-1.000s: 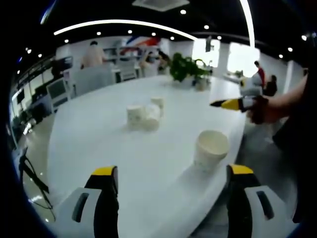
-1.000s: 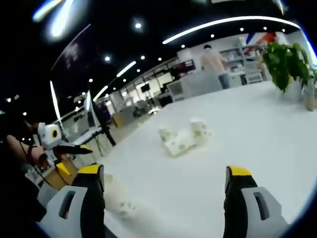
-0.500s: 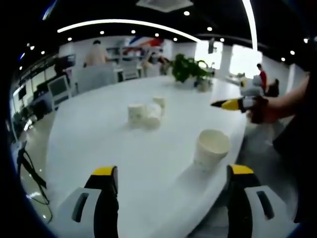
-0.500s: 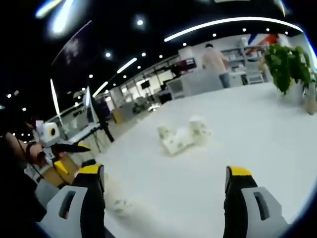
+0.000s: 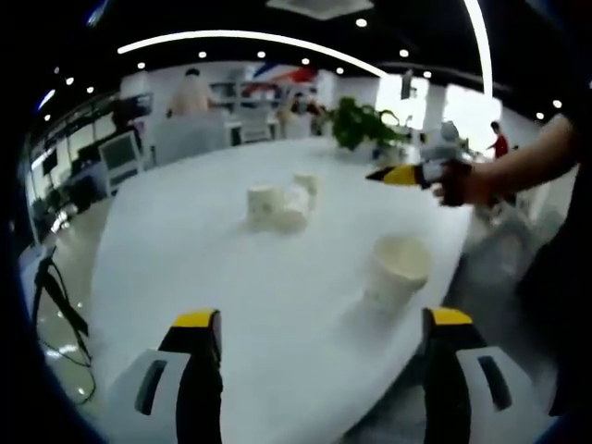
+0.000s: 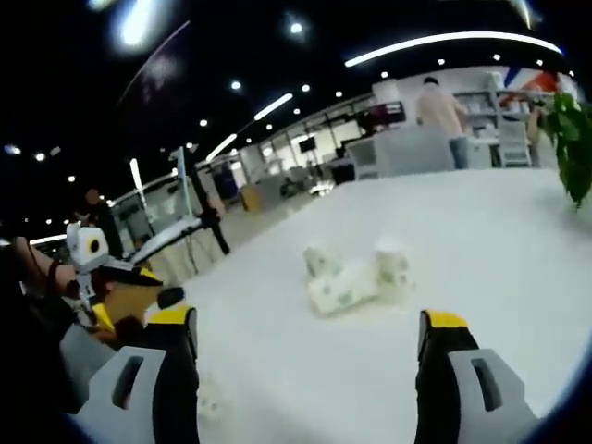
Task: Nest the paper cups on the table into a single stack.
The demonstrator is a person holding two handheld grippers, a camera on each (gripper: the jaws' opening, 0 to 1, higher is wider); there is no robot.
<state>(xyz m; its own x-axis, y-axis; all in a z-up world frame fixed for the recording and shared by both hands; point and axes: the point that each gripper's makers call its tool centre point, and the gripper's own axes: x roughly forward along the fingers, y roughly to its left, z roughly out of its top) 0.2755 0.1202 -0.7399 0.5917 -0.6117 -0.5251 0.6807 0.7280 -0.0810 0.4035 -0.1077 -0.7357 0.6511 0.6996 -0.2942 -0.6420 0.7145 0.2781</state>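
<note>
Left claw [image 5: 314, 333] wide apart, clamped on nothing, hovering over the near edge of the white worktop [image 5: 203, 268]. Just ahead of its right jaw, one paper cup [image 5: 396, 271] standing upright, mouth up, close to the worktop's edge. Farther ahead and a little left of centre, a cluster of three cups [image 5: 280, 202] huddled together, touching; upright or tipped, hard to call from here. Beyond the lone cup, off to the right, the right claw [image 5: 398, 175] coming in yellow-tipped, held in a hand [image 5: 455, 183].

Over to the right gripper view: right claw [image 6: 305, 338] also spread open and empty above the worktop [image 6: 481, 231]. Straight ahead between its jaws, the same cluster [image 6: 356, 277], the middle cup lying on its side. Off to the left, the left claw [image 6: 111, 273], blurred. Potted plant [image 5: 361, 125] beyond the cluster, at the worktop's far end.
</note>
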